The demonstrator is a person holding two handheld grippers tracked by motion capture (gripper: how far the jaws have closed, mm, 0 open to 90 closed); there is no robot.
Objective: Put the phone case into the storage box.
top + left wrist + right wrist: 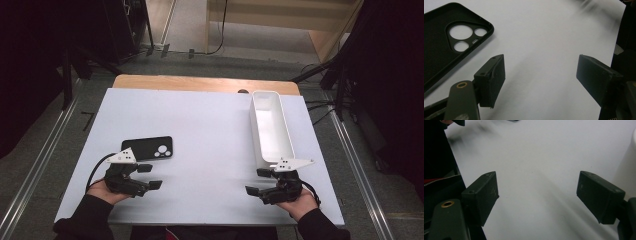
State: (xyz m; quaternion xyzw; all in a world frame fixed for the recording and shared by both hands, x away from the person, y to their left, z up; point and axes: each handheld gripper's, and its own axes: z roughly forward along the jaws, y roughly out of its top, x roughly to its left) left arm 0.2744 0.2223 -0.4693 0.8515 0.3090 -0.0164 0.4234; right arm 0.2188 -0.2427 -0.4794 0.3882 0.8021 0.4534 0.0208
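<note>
I counted one black phone case (147,148) on the white table (210,130) — its cut-out had three round holes and a small slot. There was one long white bin (270,127). I held two grippers — the left gripper (150,176) and the right gripper (256,182).

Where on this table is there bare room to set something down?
The broad middle of the white table is bare, between the black phone case and the long white bin. The near edge is busier, with the left gripper and right gripper.

Phone case (439,47) cut off at left edge; far table (589,5) blurred
</note>
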